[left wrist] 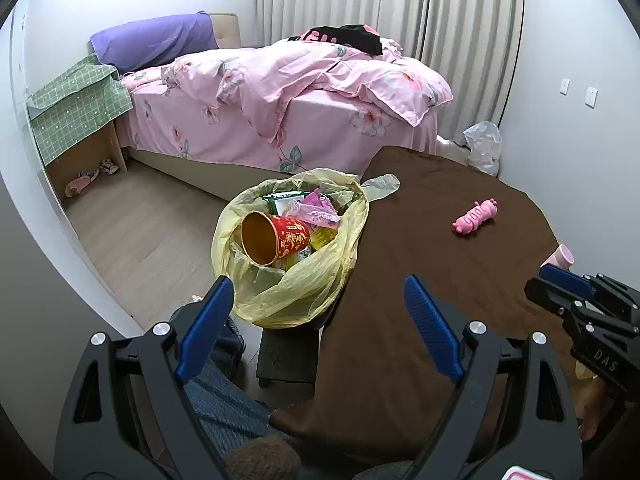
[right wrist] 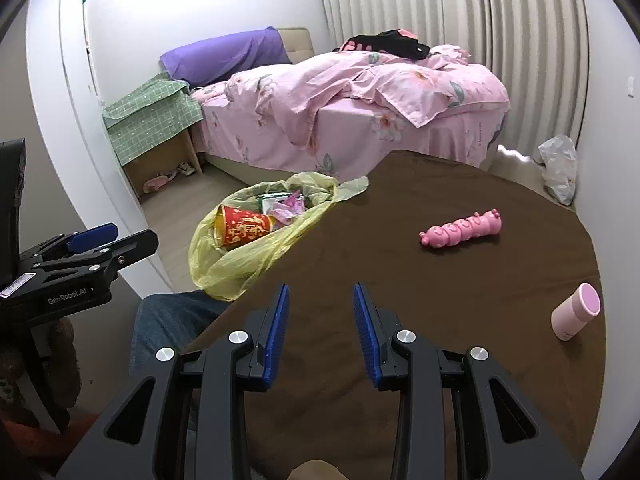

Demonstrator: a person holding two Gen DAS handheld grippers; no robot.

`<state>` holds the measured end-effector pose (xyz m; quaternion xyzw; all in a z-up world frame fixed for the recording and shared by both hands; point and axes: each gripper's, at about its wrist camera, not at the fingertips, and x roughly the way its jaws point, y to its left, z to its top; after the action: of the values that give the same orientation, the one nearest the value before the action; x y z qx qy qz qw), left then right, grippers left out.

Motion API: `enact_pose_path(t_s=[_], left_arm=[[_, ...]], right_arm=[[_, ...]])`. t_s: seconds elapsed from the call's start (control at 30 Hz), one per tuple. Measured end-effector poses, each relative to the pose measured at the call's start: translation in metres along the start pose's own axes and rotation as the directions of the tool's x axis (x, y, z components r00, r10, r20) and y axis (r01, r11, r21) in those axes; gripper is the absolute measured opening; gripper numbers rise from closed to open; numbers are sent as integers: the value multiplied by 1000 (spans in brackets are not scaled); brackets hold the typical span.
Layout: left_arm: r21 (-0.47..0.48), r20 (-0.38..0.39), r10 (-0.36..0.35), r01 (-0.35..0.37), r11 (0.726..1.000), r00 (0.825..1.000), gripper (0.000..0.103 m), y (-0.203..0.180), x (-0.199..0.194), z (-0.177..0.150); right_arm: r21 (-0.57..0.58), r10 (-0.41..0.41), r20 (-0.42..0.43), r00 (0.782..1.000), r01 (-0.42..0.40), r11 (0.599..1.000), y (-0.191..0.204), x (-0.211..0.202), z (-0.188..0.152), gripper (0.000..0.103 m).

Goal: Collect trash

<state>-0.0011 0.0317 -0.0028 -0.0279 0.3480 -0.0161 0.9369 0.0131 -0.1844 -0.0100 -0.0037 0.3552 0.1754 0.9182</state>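
Bag: yellow trash bag at tabletop edge holds red cup, wrappers
Left tongs: released, just before bag
Right tongs: parted, empty

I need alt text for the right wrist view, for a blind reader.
The right gripper, empty and part open, hangs over a brown table with a pink toy and pink cup. A yellow bag of trash sits at the table's left edge.

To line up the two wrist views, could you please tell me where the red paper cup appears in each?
Left wrist: red paper cup left of centre, on its side in the yellow bag.
Right wrist: cup left of centre, in the same bag.
Shared landmark: pink caterpillar toy.
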Motion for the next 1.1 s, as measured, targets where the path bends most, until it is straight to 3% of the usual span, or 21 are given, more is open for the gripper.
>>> enact_pose_path(t_s=[1.1], left_arm=[[-42, -21, -28, 27, 999, 999, 83, 14, 0, -6]], right_arm=[[-21, 6, -11, 1000, -6, 1000, 16, 2, 1, 32]])
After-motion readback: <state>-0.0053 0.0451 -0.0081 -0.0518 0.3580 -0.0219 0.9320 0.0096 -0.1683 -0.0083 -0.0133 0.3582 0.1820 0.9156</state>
